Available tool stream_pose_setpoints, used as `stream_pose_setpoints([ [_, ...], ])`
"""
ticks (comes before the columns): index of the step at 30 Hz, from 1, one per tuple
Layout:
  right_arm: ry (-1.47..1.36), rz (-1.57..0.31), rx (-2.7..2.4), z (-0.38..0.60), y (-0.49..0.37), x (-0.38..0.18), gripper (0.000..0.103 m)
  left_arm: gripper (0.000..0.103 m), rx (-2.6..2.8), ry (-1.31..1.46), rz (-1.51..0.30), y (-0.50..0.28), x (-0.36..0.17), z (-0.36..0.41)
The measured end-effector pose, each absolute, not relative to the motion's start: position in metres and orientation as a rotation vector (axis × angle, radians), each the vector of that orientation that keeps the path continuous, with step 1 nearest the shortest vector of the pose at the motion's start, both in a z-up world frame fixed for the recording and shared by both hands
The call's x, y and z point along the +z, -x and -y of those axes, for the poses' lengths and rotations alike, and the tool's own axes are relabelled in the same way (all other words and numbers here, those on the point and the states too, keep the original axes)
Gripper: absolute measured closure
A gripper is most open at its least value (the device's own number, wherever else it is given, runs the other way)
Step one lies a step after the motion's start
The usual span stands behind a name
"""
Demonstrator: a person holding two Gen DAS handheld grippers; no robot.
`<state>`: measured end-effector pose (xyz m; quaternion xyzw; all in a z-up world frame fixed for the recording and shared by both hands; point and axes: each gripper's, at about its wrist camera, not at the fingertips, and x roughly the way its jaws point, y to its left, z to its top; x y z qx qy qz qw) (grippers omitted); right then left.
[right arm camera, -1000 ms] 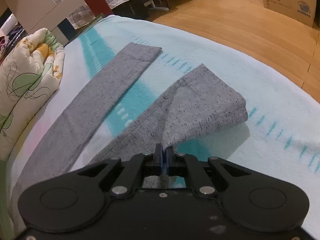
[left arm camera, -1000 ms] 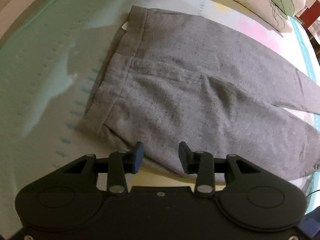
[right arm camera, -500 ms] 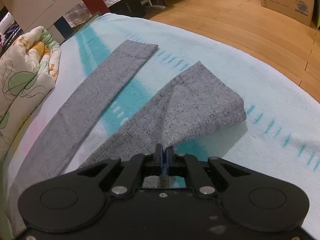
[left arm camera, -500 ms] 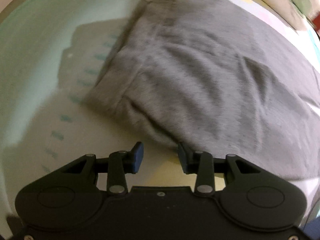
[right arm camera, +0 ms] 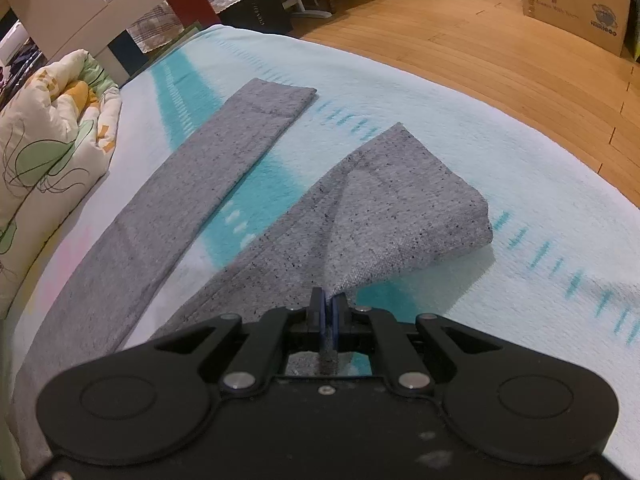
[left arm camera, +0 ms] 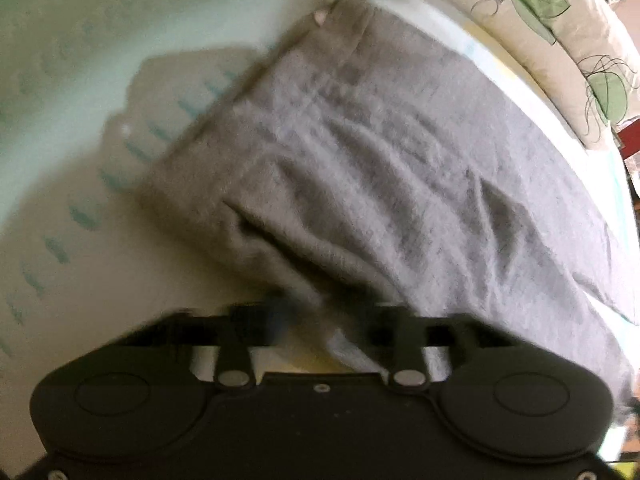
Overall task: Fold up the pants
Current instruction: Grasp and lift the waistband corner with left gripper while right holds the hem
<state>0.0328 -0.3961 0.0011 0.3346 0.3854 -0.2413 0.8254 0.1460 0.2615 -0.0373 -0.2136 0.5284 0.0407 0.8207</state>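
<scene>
Grey sweatpants (left arm camera: 380, 168) lie on a bed, waistband toward the left in the left wrist view. My left gripper (left arm camera: 320, 312) is at the near waist corner; its fingers are blurred and part-covered by cloth, which lies between them. In the right wrist view the two legs stretch away: the far leg (right arm camera: 208, 176) lies flat, and the near leg (right arm camera: 384, 216) is lifted and folded over at its cuff. My right gripper (right arm camera: 329, 304) is shut on the near leg's cuff edge.
The bed has a pale sheet with teal stripes (right arm camera: 460, 120). A rolled floral quilt (right arm camera: 52, 128) lies along the bed's far side and also shows in the left wrist view (left arm camera: 560, 40). Wooden floor (right arm camera: 520, 60) and a cardboard box (right arm camera: 576, 4) lie beyond the bed edge.
My left gripper has moved forward onto the waist corner, and cloth now lies between its fingers. The right gripper stays shut on the cuff, nearly still.
</scene>
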Motion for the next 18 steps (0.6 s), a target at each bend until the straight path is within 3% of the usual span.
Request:
stream_pose_setpoints([
  [4,-0.719,-0.797,-0.505,0.398,-0.031,0.004,0.098,0.098,0.096,0.551,-1.099,-0.139,-0.034,-0.277],
  [18,-0.840,-0.676,-0.407,0.430,-0.009,0.038,0.098,0.098,0.013,0.447,-1.002,-0.154,0.046,-0.275],
])
